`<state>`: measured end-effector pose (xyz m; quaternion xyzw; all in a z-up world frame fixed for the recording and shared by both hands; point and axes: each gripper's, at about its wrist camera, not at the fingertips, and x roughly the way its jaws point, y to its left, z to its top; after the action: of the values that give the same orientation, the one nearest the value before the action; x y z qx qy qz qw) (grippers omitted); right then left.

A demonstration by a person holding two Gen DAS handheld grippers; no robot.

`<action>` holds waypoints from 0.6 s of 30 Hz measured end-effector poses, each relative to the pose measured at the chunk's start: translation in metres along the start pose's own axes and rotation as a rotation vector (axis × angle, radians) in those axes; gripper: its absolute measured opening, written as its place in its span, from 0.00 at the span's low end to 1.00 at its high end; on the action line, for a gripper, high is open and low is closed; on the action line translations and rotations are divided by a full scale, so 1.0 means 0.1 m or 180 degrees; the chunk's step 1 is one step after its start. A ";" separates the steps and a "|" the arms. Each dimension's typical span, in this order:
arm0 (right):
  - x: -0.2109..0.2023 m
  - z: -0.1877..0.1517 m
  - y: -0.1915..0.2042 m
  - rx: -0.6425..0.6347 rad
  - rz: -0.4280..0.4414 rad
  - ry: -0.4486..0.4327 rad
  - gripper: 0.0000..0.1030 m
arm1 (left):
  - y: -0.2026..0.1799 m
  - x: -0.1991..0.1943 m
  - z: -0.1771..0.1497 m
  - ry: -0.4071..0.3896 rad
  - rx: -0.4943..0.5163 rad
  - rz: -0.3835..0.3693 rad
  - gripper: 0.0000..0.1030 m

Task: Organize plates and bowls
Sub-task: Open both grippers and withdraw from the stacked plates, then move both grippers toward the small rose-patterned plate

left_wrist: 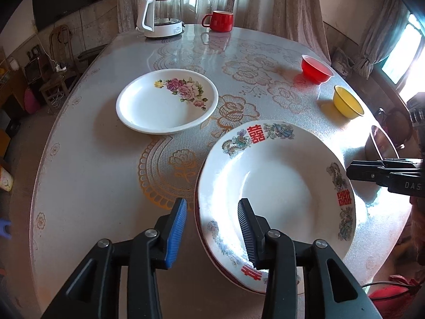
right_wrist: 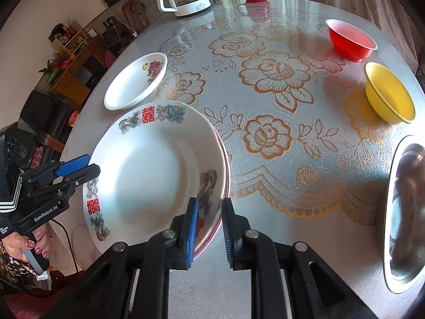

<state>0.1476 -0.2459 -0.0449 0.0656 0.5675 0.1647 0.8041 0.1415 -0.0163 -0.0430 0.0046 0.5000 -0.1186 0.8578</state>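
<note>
Two grippers flanked the dragon plate [left_wrist: 276, 188], one at each side of its rim, which suggested a shared lift or a release after setting it down; I could not tell which. That plate sat at about five o'clock on the round table [left_wrist: 93, 180], near the edge, seemingly on top of a second plate whose pinkish rim [right_wrist: 225, 170] peeked out beneath, so stacking looked under way.

At the plate's left rim the left gripper [left_wrist: 212, 228] had its jaws apart, one blue pad outside the rim, the other over the plate's inside, neither clearly pressing. On the opposite side the right gripper [right_wrist: 209, 228] straddled the rim likewise, jaws narrower but parted; whether they touched the rim I could not tell. Both tools pointed forward and slightly down, held low at the table's near edge.

Toward ten o'clock lay the rose plate [left_wrist: 167, 101], well apart and unstacked. Out at two o'clock stood the red bowl [left_wrist: 317, 69] and yellow bowl [left_wrist: 348, 105], near each other, not nested. A steel plate [right_wrist: 406, 212] lay at three o'clock.
</note>
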 end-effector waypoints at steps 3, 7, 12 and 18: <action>-0.06 0.14 -0.01 0.0014 -0.0028 -0.0088 0.24 | 0.13 -0.03 0.10 -0.0059 -0.0112 0.0048 0.51; -0.07 0.32 0.02 -0.0006 -0.0079 -0.0138 0.27 | 0.34 -0.02 0.20 -0.0053 -0.0352 0.0034 0.58; 0.02 0.49 0.09 -0.0031 -0.0028 -0.0138 0.30 | 0.60 0.00 0.29 -0.0061 -0.0656 0.0106 0.69; 0.17 0.73 0.25 -0.0110 0.0023 -0.0068 0.35 | 0.86 0.06 0.43 -0.0099 -0.0973 0.0191 0.82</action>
<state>0.2168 -0.2110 -0.0275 0.0556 0.5557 0.1766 0.8105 0.1987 0.0613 -0.0360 -0.1129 0.4985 -0.0155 0.8594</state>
